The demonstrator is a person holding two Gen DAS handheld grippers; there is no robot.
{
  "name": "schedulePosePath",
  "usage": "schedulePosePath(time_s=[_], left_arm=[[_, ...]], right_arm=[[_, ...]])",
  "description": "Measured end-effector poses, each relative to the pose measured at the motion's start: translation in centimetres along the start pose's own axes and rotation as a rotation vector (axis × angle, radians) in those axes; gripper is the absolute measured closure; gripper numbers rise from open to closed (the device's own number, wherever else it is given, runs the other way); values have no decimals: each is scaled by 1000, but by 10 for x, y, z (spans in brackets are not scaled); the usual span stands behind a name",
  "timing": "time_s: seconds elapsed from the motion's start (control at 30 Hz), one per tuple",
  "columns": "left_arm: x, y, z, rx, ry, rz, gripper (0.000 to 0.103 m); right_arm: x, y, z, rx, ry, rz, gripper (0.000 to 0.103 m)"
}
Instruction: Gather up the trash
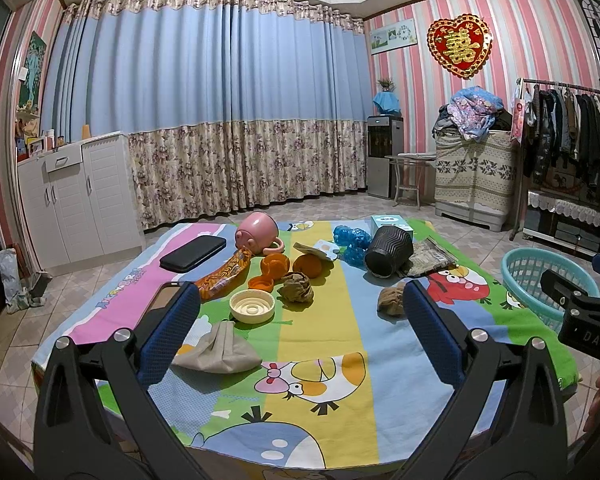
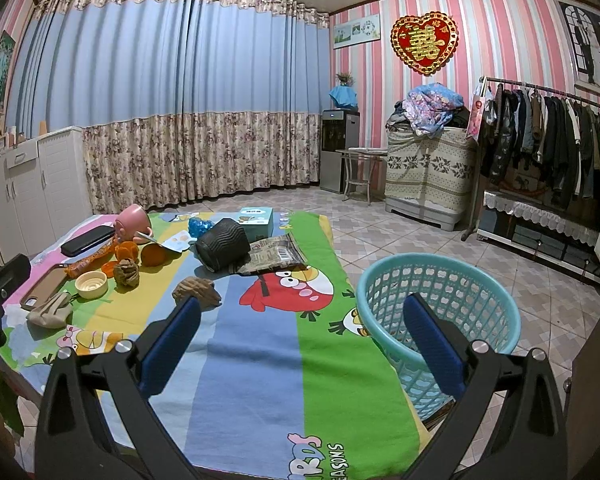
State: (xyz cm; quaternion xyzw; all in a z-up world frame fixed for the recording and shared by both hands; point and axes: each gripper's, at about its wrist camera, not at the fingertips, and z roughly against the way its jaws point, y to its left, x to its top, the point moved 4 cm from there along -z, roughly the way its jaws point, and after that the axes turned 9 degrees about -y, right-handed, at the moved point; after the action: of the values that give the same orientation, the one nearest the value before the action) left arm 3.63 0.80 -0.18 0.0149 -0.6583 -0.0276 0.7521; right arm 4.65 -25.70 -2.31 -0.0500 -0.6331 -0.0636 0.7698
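Trash lies on a table under a cartoon cloth [image 1: 324, 332]: a crumpled brown paper ball [image 1: 297, 287], a second one [image 1: 392, 300] [image 2: 198, 291], an orange snack wrapper [image 1: 225, 274], orange peel pieces [image 1: 274, 265], blue crumpled plastic [image 1: 352, 240] and a printed wrapper [image 2: 278, 258]. A teal mesh basket [image 2: 436, 312] [image 1: 540, 288] stands at the table's right edge. My left gripper [image 1: 300, 332] is open and empty above the near table. My right gripper [image 2: 300, 336] is open and empty, between the table's right side and the basket.
Also on the table: a pink cup [image 1: 258, 232], a black case [image 1: 194, 253], a phone case [image 2: 46, 286], a cream lid [image 1: 253, 306], a beige pouch [image 1: 220, 350], a dark ribbed pot [image 1: 390, 251] on its side, a tissue box [image 2: 256, 220]. A clothes rack [image 2: 552, 152] stands far right.
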Motion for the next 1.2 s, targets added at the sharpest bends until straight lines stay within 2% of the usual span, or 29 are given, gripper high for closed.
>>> schedulePosePath(time_s=[1.1,1.2], left_arm=[[-4,10,-4,-5,21,15,5],[-5,10,-5,-4,18,10,5]], right_arm=[[-1,1,-2,2,4,1,4],[-10,2,-3,4,8,5,4]])
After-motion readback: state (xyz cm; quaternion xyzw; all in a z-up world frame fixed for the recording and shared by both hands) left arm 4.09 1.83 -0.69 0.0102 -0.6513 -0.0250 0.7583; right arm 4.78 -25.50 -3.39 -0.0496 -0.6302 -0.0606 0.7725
